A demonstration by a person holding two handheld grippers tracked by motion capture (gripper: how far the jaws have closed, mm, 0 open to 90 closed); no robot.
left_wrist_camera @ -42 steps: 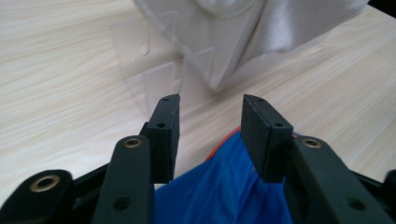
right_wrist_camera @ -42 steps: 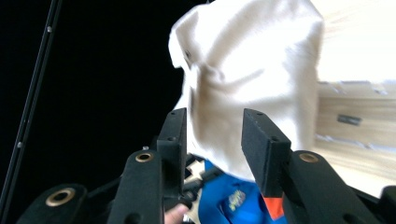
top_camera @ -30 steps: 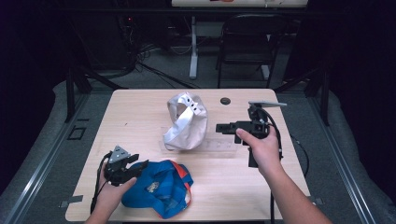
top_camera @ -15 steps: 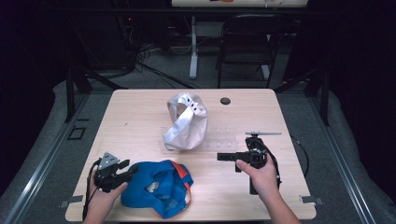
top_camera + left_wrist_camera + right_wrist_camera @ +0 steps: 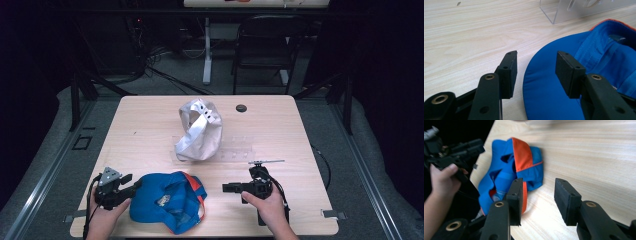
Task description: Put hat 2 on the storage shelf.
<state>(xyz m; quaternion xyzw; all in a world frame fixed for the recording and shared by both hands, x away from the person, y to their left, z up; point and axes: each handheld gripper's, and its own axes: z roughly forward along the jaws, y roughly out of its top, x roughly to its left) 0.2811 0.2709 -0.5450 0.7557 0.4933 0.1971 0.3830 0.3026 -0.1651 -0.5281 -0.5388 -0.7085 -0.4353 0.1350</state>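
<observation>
Both grippers have dropped toward the bottom of the high view since 1 second ago. The left gripper [image 5: 131, 187], jaws apart, sits at the brim of the blue cap [image 5: 167, 200]. The right gripper [image 5: 230, 188], also open, points at the cap. A white cap [image 5: 200, 131] on a clear stand [image 5: 240, 150] sits mid-table, with nothing between.

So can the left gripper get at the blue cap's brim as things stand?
Probably yes. The left gripper is open, its fingers either side of the edge of the blue cap, bare table beside it. Nothing stands between.
</observation>
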